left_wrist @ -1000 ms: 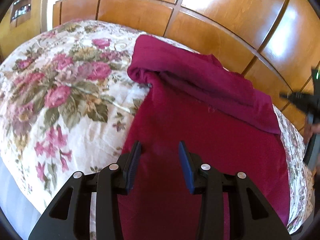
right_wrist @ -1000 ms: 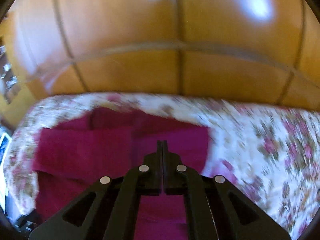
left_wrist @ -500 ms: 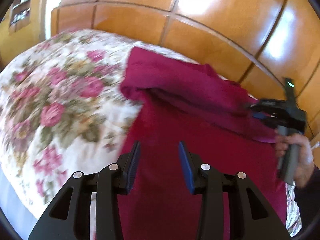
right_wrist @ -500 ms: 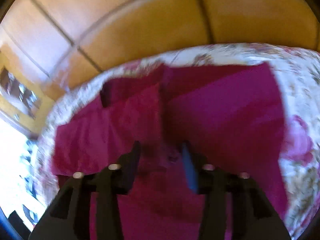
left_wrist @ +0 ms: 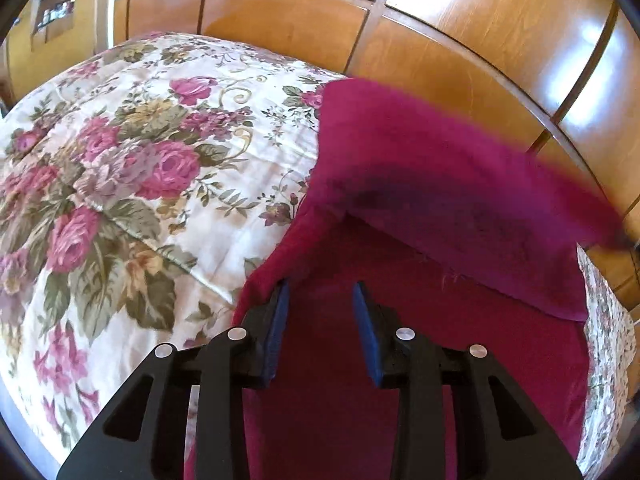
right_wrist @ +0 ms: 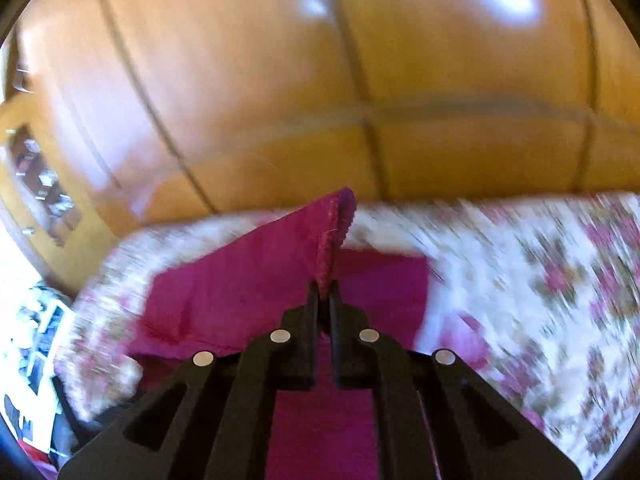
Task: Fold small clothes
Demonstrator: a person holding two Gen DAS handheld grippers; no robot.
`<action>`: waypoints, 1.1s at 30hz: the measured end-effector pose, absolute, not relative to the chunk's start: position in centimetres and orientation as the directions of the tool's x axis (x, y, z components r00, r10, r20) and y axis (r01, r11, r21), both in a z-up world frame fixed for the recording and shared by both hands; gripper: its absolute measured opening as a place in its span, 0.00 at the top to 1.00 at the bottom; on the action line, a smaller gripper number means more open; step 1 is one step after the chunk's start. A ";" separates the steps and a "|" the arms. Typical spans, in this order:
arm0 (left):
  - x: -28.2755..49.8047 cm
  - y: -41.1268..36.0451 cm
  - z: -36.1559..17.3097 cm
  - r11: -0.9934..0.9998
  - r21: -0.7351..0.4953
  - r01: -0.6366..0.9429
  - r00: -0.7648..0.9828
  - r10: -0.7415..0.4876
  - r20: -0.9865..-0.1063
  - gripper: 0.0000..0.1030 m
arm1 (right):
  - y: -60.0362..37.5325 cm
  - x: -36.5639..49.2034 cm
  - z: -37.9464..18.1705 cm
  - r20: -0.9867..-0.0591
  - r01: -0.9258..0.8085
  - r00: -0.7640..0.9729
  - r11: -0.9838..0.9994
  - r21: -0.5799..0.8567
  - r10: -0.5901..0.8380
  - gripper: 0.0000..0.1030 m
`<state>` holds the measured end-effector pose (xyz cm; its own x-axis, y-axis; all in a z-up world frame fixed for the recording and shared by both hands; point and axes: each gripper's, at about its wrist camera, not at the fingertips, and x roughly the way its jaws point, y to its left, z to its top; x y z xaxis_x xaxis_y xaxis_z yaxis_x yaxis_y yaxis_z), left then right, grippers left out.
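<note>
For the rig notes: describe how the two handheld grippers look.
Both are matte black plastic with triangular cut-outs and round silver screw heads. The left gripper has blue pads on its fingers; the right gripper shows narrow dark fingers. No cables, markings or sleeves visible.

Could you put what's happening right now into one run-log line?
right gripper: shut on magenta cloth corner, lifted | left gripper: closing, nothing pinched | floral bedspread beneath

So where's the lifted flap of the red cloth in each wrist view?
Left wrist: lifted flap, upper right, raised over the flat cloth beyond the closing left tool.
Right wrist: flap at centre, its edge pinched in the right tool.
Shared landmark: floral bedspread.
</note>
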<state>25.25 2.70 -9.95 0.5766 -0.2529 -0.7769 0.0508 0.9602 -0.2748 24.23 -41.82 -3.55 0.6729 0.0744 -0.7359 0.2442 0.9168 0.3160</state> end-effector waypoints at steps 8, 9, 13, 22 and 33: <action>23.5 3.4 -6.9 0.979 -0.200 0.039 0.649 -0.177 -0.740 0.67 | -43.4 23.0 -9.2 -0.810 0.314 0.586 0.913 0.259 0.028 0.91; 23.5 3.3 -6.4 0.978 -0.200 0.055 0.661 -0.186 -0.727 0.67 | -43.4 22.6 -8.6 -0.808 0.311 0.588 0.918 0.247 0.018 0.76; 23.6 0.4 -3.6 0.971 -0.163 0.176 0.717 -0.240 -0.655 0.61 | -43.1 21.0 -5.2 -0.747 0.304 0.664 0.920 0.246 -0.019 0.54; 29.2 -6.2 -4.8 0.951 -0.089 0.295 0.711 -0.281 -0.645 0.61 | -37.0 27.4 -6.1 -0.738 0.163 0.675 0.972 0.168 0.014 0.45; 31.6 -6.2 -10.8 0.970 -0.011 0.245 0.639 -0.170 -0.750 0.61 | -36.7 28.5 -12.3 -0.742 0.156 0.670 0.981 0.114 -0.021 0.28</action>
<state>31.62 -6.15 -10.83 0.6393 -0.1699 -0.7500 0.2448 0.9695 -0.0110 28.46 -36.67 -12.31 0.6698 -0.0205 -0.7423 0.1561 0.9812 0.1138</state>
